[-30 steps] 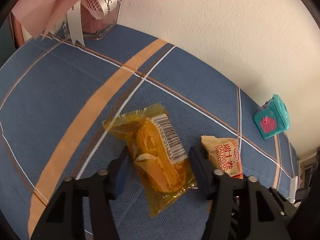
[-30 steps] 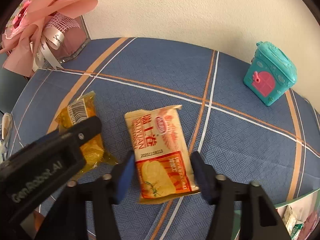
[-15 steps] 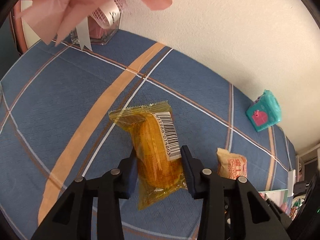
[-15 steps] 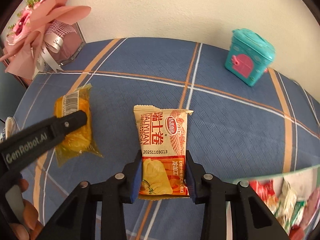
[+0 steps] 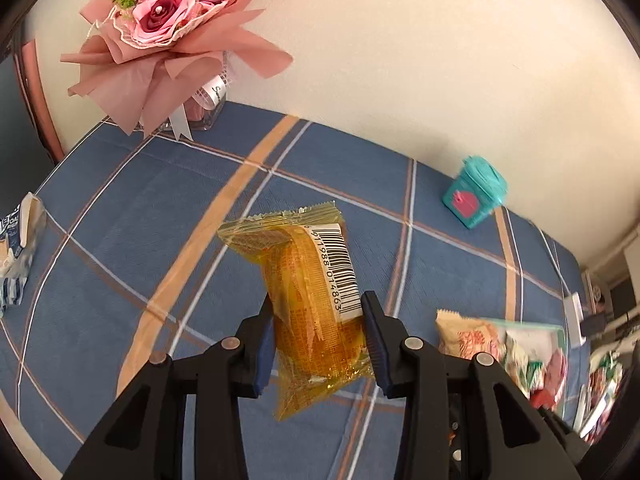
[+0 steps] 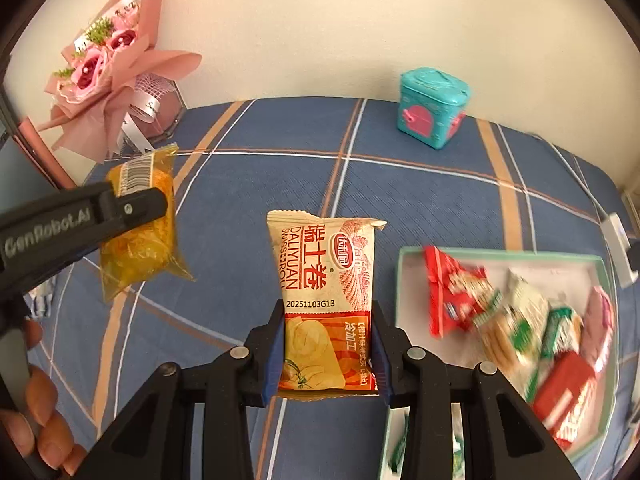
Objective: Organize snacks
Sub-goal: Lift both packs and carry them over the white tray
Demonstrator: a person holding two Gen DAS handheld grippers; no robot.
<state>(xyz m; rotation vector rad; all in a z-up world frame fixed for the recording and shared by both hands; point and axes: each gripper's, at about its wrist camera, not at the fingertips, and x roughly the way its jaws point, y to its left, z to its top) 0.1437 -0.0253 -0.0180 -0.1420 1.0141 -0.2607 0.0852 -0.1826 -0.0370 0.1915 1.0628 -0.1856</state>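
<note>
Left gripper point(image 5: 318, 334): squeezed shut on the yellow cake pack point(image 5: 310, 300), held up above the counter point(image 5: 120, 208).
Right gripper point(image 6: 326, 354): squeezed shut on the Swiss roll pack point(image 6: 324, 292), also up in the air.
Tray point(image 6: 412, 276): just right of the Swiss roll pack, with a heap of snack packs point(image 6: 516, 332) inside.
Teal toy house point(image 6: 432, 108): behind the tray, by the wall.
Pink flowers point(image 6: 108, 68): far left of the tray.
</note>
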